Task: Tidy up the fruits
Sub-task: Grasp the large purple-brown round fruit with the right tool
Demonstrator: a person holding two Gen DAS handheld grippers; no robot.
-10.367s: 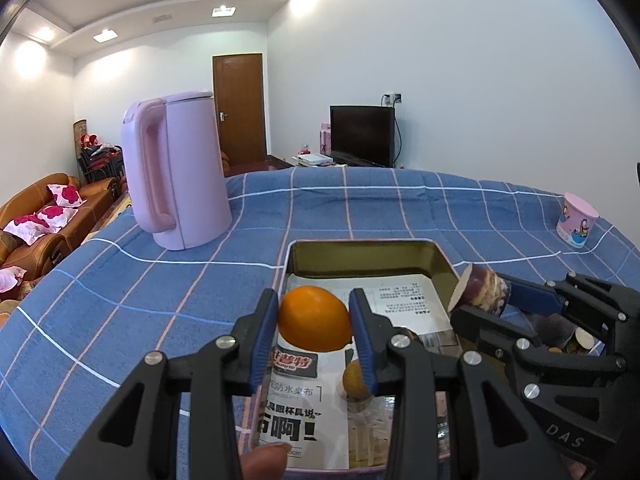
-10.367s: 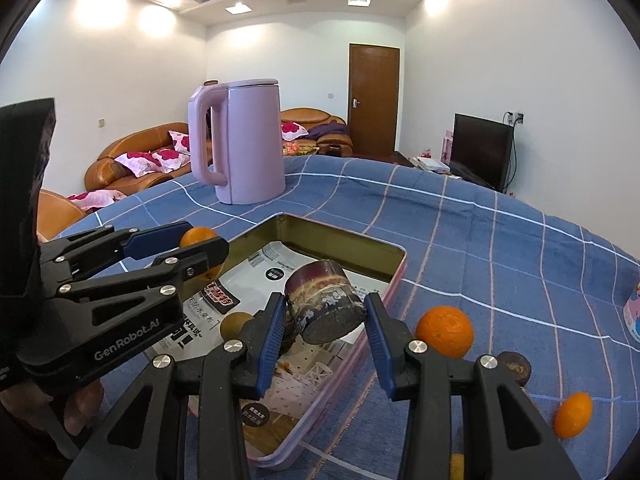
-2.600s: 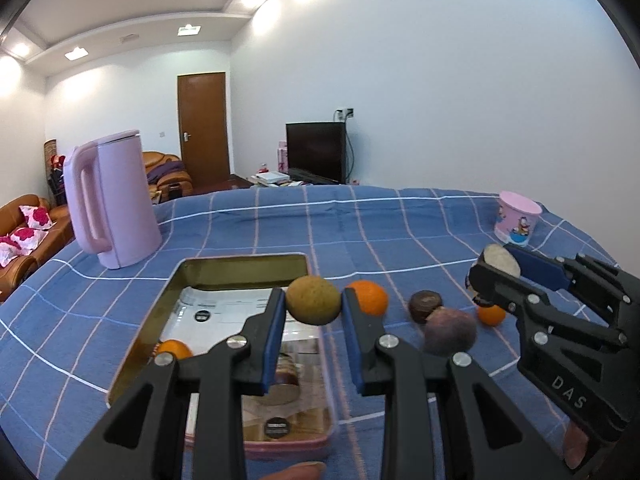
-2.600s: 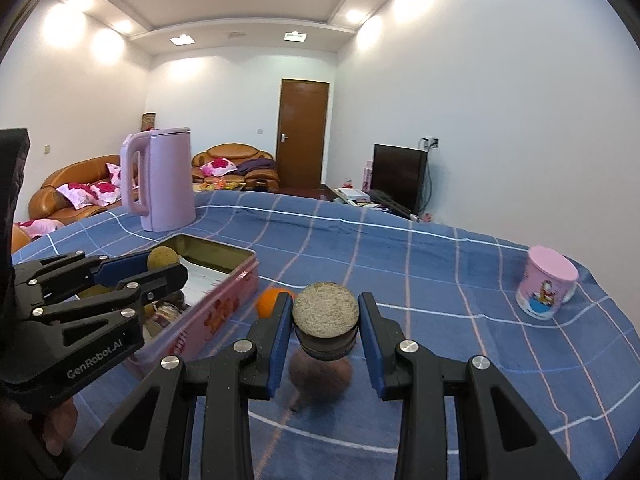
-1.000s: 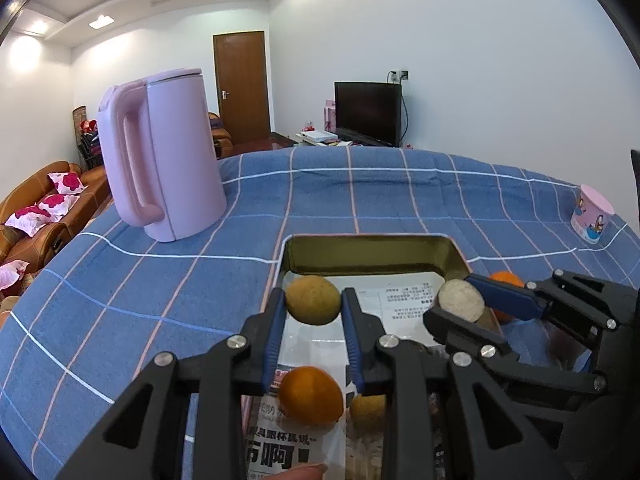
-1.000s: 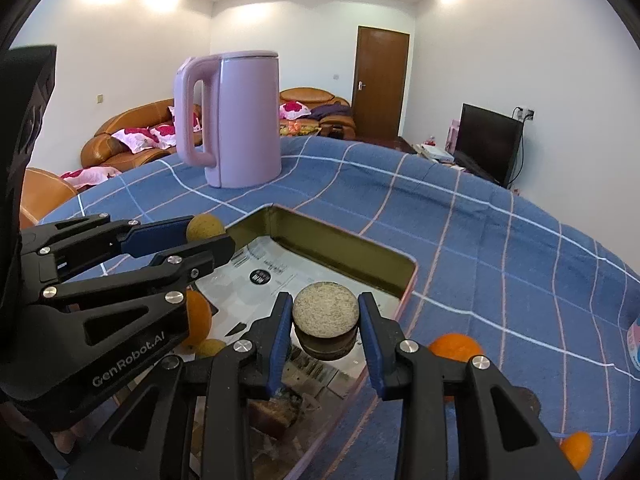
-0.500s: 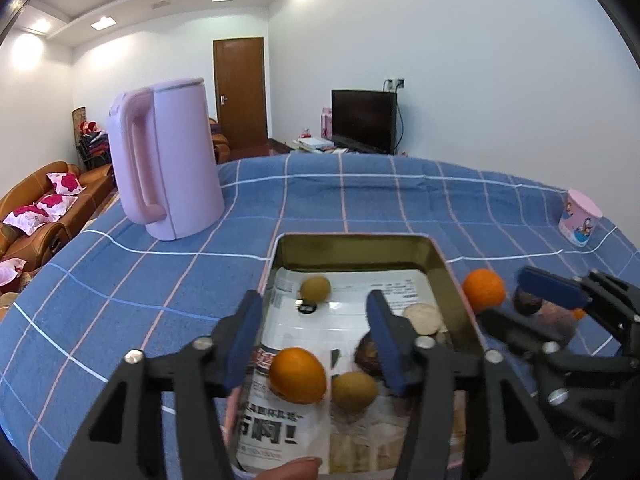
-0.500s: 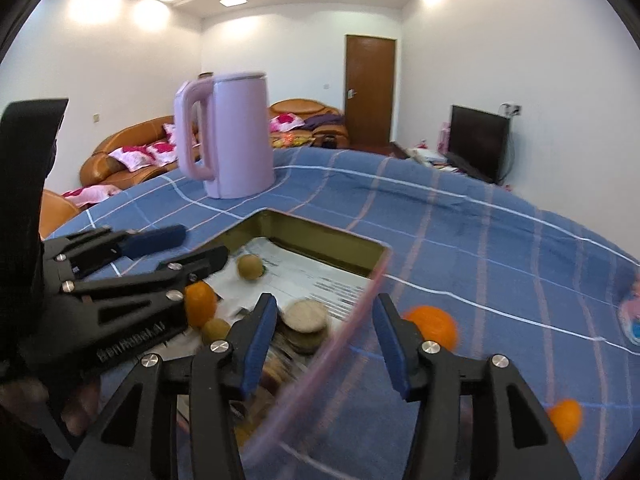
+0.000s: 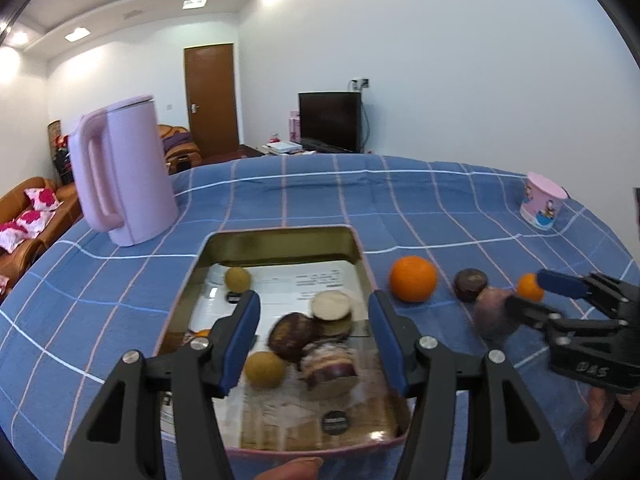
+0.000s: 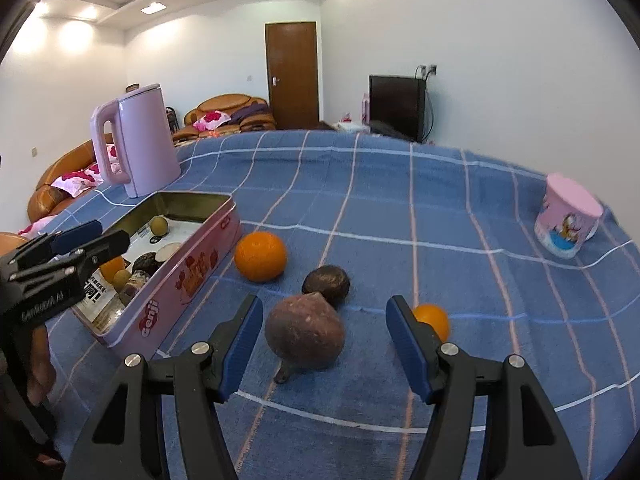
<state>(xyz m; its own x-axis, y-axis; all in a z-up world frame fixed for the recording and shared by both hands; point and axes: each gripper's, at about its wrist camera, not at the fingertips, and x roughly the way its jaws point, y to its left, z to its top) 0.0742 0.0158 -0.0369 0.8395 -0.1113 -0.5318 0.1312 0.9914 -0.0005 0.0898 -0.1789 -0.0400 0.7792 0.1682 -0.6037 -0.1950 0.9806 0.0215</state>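
My left gripper stands open above the pink tin, nothing between its fingers. In the tin lie a small green-brown fruit, a pale-faced cut piece, a dark fruit, a purple cut piece and a yellowish fruit. My right gripper is to the right of the tin, its jaws opening. A brown-purple fruit lies on the cloth between them, untouched. Near it are a dark fruit, a big orange and a small orange.
A pink kettle stands behind the tin on the left. A pink cup sits at the far right of the blue checked cloth. A hand holds the left gripper over the tin.
Both grippers opened and let their pieces fall into the tin. The right gripper then swung right, away from the tin, to the loose fruit on the cloth. The left gripper shifted over the tin.
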